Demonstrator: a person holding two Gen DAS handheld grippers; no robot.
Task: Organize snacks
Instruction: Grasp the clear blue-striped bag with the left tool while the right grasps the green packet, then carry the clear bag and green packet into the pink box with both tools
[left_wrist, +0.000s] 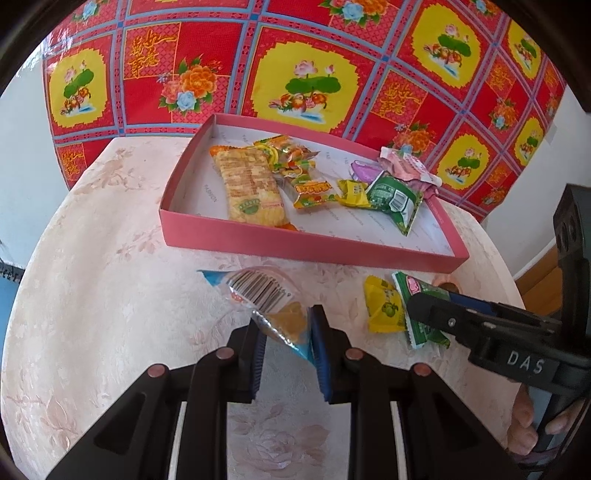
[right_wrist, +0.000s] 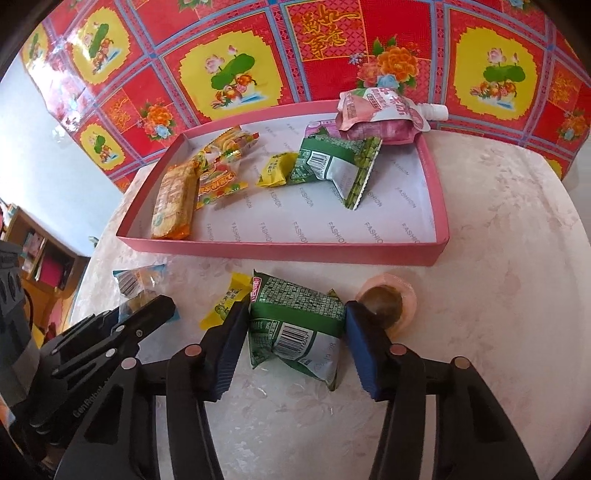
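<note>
In the left wrist view my left gripper (left_wrist: 286, 332) is shut on the lower end of a clear blue-edged snack packet (left_wrist: 258, 293) with a barcode, held tilted just above the table. In the right wrist view my right gripper (right_wrist: 295, 325) has its blue pads (right_wrist: 229, 332) pressed on both sides of a green snack packet (right_wrist: 295, 314) that lies on the table. A yellow candy (right_wrist: 225, 302) lies just left of it. Behind stands the pink tray (right_wrist: 280, 252), holding a rice cracker pack (right_wrist: 173, 199), a second green packet (right_wrist: 332, 166) and a pink spout pouch (right_wrist: 380, 114).
A small jelly cup (right_wrist: 388, 302) sits right beside the right pad. The round table (right_wrist: 498, 258) has a pale floral cloth and drops off at left and right. A red patterned sheet (right_wrist: 332, 44) hangs behind the tray. A hand (left_wrist: 524, 424) grips the right tool.
</note>
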